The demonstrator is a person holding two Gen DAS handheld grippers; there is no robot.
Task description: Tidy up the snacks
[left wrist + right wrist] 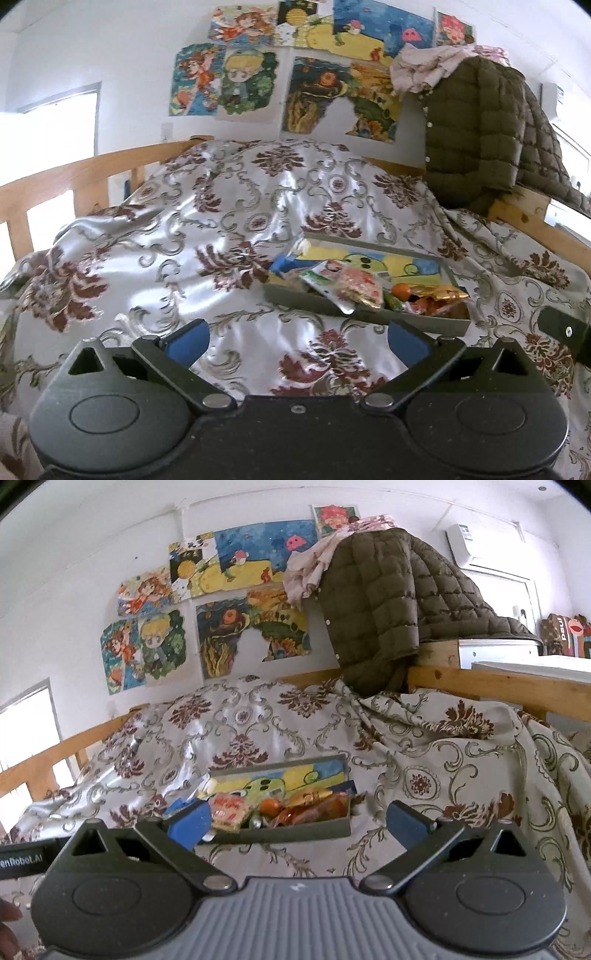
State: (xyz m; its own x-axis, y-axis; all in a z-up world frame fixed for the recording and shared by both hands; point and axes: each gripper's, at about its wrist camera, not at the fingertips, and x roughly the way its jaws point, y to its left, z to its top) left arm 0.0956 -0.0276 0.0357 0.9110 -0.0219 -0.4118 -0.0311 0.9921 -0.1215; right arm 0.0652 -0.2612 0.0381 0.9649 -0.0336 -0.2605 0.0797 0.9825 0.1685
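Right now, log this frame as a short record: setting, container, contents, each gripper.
setting: patterned bedspread on a wooden-framed bed, drawings on the wall
container: shallow grey tray, a drawing lining its bottom
contents: snack packets and an orange round item piled at the near end
left gripper: jaws open, empty, short of the tray
right gripper: jaws open, empty, near the tray's front wall

Bed (229, 221): wooden rails, covered by a shiny pale spread (424, 760) with maroon floral and scroll pattern, rumpled at the far side. On it: one shallow grey box (280, 832), right of centre, holding assorted snacks (360, 290).
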